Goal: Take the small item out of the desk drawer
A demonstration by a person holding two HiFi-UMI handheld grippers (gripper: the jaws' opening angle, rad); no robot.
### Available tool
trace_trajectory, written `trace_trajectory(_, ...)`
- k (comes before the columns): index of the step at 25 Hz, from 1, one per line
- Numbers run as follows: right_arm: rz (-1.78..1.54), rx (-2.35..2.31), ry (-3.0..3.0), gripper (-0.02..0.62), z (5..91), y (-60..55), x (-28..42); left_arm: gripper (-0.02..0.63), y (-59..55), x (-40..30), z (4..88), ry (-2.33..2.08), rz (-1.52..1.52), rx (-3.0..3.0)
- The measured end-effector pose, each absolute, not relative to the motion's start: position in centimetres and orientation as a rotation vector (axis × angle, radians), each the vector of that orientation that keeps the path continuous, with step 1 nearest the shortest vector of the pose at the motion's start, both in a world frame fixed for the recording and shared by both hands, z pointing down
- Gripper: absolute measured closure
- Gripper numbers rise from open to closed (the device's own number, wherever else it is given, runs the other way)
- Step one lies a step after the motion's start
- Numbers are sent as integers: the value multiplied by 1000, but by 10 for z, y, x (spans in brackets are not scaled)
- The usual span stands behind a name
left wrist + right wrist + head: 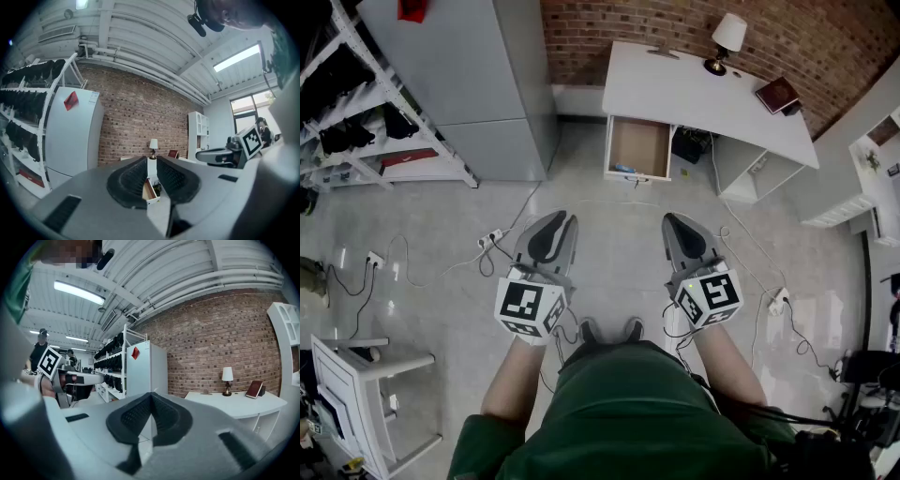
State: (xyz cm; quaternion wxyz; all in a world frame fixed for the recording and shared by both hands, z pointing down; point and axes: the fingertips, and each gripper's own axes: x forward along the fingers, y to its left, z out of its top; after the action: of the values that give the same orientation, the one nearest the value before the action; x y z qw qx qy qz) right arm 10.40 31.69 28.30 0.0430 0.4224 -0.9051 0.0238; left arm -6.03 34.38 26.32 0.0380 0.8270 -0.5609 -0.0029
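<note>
The person is holding both grippers level above the floor [609, 244]. The left gripper [555, 221] is keeping its fingers slightly released, with nothing between them. The right gripper [676, 223] is pressing its fingers clenched together, empty. Well ahead of both sets of fingers, the drawer [643, 141] is hanging open from the white bench [694, 94]. A small bluish item [623, 170] is lying at the drawer's near edge, well apart from the fingers.
</note>
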Motion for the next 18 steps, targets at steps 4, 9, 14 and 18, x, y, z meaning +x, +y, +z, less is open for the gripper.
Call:
trace_trajectory(4,80,1278,-2780,594,281,316,130,549,345,-33,262,-1733,3,2526)
trace_trajectory(9,148,1282,-2817,592,288,309,158,549,344,-6,265,-1754,28,2507)
trace_trajectory(14,176,1241,-2845,592,292,302,182,549,345,21,266,-1793,59,2487)
trace_trajectory(18,187,1201,-2862,592,296,295,195,549,345,38,268,-1817,89,2476)
